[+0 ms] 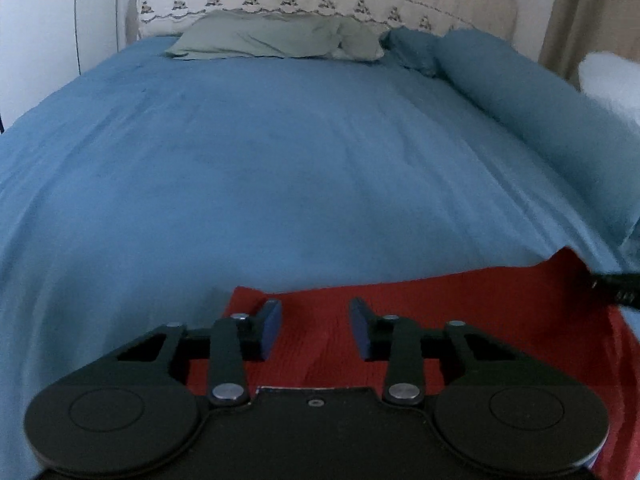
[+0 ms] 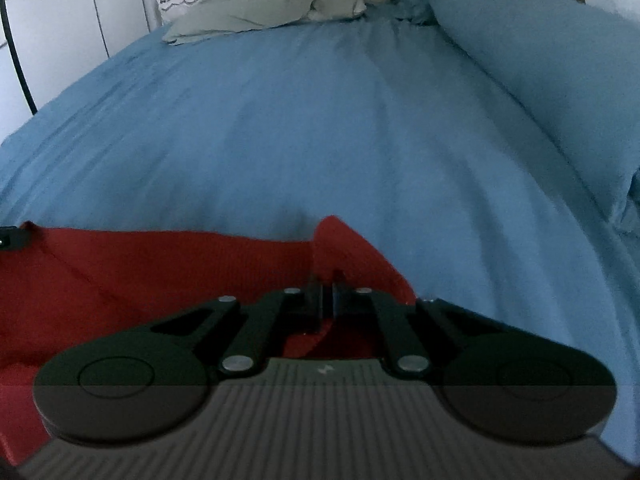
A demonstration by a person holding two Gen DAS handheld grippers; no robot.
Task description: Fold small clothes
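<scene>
On the blue bed (image 1: 280, 160) our right tongs (image 2: 328, 298) are clenched on the raised right corner of the red garment (image 2: 140, 272), which stretches leftward to our released left tongs (image 1: 316, 328) hovering over its other end.

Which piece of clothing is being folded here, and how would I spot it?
Start from the big bed with the blue cotton sheet. At its near edge, far from the grey-green pillow, lies a flat red knitted cloth, one corner pinched up by the right gripper. It is the only red thing there.
</scene>
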